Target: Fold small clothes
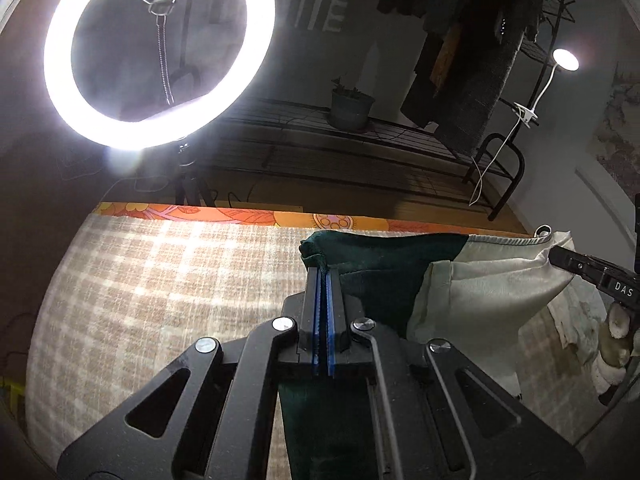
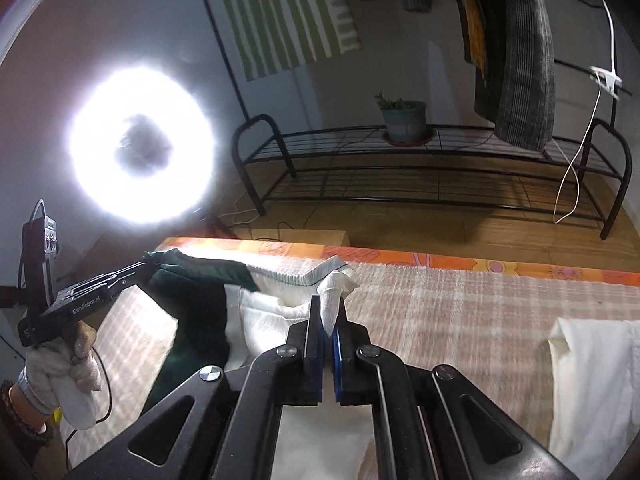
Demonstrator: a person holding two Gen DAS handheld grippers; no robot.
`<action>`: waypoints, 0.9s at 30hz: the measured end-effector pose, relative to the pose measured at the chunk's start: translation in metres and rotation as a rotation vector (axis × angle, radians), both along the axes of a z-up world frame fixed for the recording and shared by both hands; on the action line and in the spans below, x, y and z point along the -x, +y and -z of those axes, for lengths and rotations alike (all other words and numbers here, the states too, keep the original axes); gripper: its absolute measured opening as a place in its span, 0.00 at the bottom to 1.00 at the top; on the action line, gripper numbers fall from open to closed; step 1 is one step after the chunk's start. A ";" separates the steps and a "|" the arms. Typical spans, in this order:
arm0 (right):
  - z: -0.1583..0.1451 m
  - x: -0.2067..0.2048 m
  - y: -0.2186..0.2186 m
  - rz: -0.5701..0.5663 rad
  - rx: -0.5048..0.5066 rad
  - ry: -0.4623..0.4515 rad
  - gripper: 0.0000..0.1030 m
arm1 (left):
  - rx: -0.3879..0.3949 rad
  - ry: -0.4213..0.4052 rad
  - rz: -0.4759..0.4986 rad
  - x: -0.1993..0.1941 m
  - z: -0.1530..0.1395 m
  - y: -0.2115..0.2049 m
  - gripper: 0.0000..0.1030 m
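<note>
Dim room with wood floor; far side taken up by a long black wire rack (image 2: 436,168) bearing a potted plant (image 2: 404,120), with dark clothes (image 2: 524,60) hanging at its right end and a green-and-white striped cloth (image 2: 288,12) on the wall. Lit ring light (image 1: 160,52) on a stand at far left, bright enough to wash out in the right wrist view. Small round clip lamp (image 1: 565,59) with a white cord at far right.

Near half filled by a bed surface covered in a beige-and-white checked blanket (image 1: 160,280), edged along the far side by an orange floral sheet (image 1: 224,216). Folded white cloth (image 2: 592,392) lying on the blanket at near right.

Held above the blanket, stretched between both grippers: a small garment (image 1: 460,280), dark green on the left part, cream-white on the right, with a ribbed hem along the far edge. Lower part hanging down toward the near side.

Left gripper (image 1: 323,280) closed tight on the green corner, blue pads (image 1: 320,320) pressed together with fabric bunched at the tips. Right gripper (image 2: 329,320) clamped on the white corner, cloth pinched between the blue pads and poking out above the tips. Gloved left hand (image 2: 68,364) gripping the left tool's handle at near left.
</note>
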State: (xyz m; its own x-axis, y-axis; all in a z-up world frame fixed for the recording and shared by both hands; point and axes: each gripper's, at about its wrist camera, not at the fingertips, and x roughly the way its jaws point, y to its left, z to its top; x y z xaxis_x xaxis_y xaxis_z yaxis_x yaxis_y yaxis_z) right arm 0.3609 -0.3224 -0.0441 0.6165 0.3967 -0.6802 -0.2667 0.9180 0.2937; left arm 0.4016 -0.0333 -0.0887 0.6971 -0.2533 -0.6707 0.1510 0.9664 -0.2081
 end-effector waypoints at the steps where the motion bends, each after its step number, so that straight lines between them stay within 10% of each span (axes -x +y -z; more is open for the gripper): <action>1: -0.005 0.010 0.002 -0.007 0.002 -0.008 0.00 | 0.004 -0.003 0.001 0.013 -0.004 0.001 0.00; 27: 0.036 0.247 0.021 -0.057 0.103 -0.020 0.05 | -0.104 0.043 0.056 0.236 0.054 0.010 0.00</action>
State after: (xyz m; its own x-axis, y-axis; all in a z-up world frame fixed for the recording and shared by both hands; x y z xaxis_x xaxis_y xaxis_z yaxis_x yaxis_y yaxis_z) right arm 0.1140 -0.3015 -0.0803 0.6087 0.3596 -0.7073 -0.3238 0.9264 0.1923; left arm 0.1653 -0.0230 -0.1428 0.6540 -0.2183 -0.7243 0.1983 0.9734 -0.1144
